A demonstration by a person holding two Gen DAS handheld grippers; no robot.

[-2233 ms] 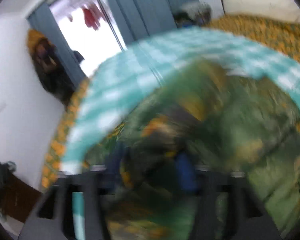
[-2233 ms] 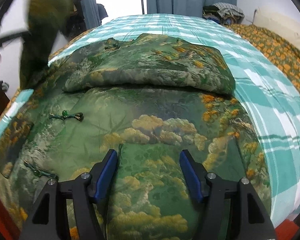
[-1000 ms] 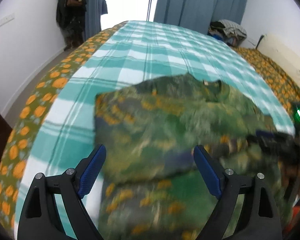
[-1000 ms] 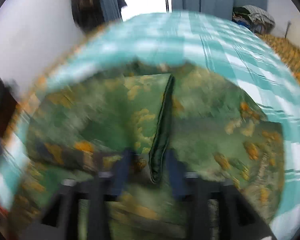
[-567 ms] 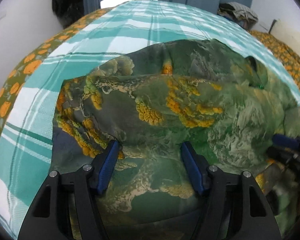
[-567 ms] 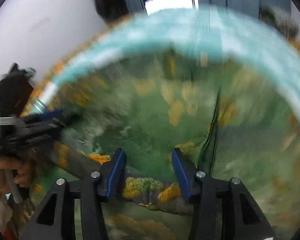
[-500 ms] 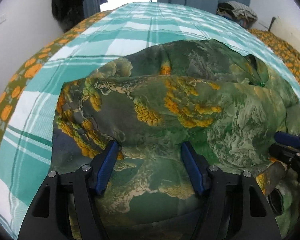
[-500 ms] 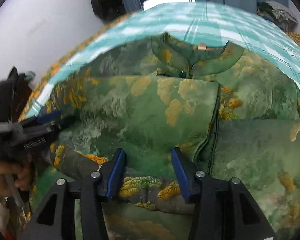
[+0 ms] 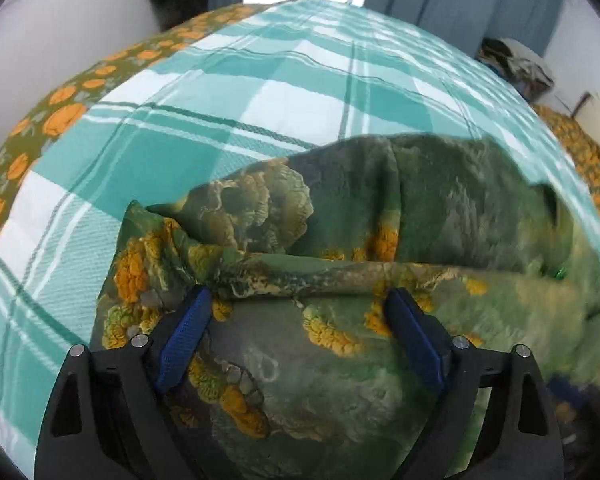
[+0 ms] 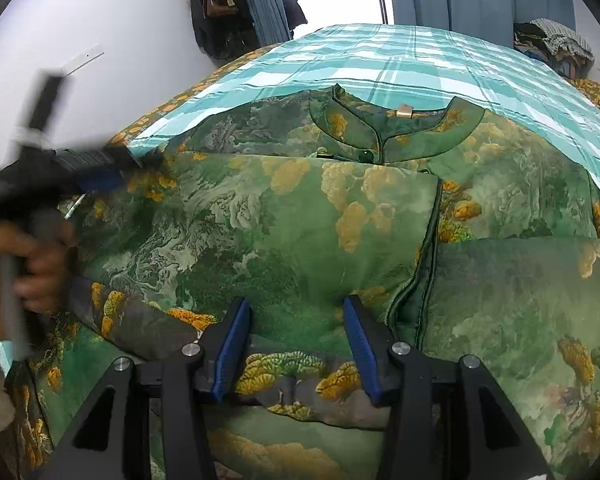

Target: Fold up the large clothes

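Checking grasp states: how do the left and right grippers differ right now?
The left gripper has its jaws spread wide; the right gripper holds them narrower. The left sits at the green jacket's side fold near the plaid sheet; the right faces the collar from the hem. Both are open, blue-padded, over fabric.

green landscape-print jacket [image 10: 300, 216]; partly folded; collar up; flat on teal plaid bedsheet [image 10: 420, 60]

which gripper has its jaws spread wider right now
The left gripper: its blue jaws stand far apart over the green jacket. The right gripper is open too, but narrower.
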